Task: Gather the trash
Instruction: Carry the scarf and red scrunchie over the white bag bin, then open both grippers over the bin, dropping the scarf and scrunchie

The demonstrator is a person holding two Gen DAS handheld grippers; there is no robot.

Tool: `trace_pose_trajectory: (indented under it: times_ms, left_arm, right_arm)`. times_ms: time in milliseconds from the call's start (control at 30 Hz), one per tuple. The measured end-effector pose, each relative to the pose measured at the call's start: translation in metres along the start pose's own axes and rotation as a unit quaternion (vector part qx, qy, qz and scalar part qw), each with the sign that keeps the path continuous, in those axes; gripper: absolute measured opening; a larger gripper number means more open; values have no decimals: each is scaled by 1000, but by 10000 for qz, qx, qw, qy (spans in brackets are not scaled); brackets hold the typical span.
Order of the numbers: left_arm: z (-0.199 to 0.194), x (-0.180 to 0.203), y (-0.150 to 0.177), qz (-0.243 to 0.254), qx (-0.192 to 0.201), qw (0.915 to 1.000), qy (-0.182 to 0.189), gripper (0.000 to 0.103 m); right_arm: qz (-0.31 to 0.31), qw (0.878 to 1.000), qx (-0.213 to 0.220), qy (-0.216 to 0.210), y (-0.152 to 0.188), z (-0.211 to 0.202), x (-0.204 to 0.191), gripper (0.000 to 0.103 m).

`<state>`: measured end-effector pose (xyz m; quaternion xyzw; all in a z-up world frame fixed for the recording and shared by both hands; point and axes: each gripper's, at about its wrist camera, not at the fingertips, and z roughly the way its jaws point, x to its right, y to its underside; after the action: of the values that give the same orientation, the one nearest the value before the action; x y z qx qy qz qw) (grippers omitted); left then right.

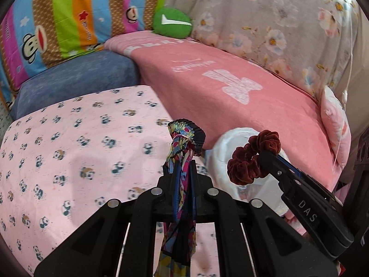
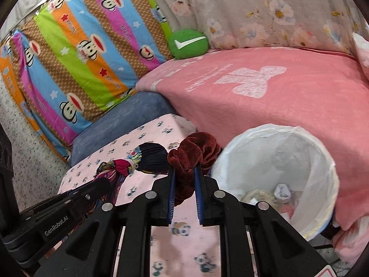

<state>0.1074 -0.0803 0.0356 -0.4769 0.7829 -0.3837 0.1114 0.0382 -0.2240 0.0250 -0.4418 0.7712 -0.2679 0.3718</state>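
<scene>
My left gripper (image 1: 183, 168) is shut on a multicoloured patterned hair tie (image 1: 182, 147), held above the pink panda-print cloth (image 1: 69, 152); it also shows in the right wrist view (image 2: 143, 159). My right gripper (image 2: 184, 173) is shut on a dark red velvet scrunchie (image 2: 193, 154), seen from the left wrist view too (image 1: 251, 159). A bin lined with a white bag (image 2: 322, 161) stands just right of the right gripper, with scraps inside; in the left wrist view its rim (image 1: 221, 147) lies behind the scrunchie.
A pink blanket (image 2: 276, 97) covers the couch seat behind the bin. A blue cushion (image 2: 129, 120), a striped monkey-print cover (image 2: 87, 53), a green round pillow (image 2: 188, 43) and a floral cover (image 2: 265, 11) lie behind. Speckled floor (image 2: 30, 157) is at left.
</scene>
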Motion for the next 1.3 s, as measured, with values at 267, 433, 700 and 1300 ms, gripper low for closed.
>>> trace_pose_trajectory:
  times_ms: [267,433,700,1300]
  left_arm:
    - [14,54,-2,362,-103,9989,263,7]
    - [22,77,-1,531,-158,9978,376,7]
    - [34,99,-3,673,-201,9964,472,10]
    - [37,93,-5,557,-65,9983,187,53]
  right_arm:
    - [282,9991,153,289,-6,-18,49,15]
    - [423,9981,157,417,-5,-20,72,15]
    - [535,9970,171,537,-6,-21,93,16]
    - [458,9969,151,618,-4,-19,93,34]
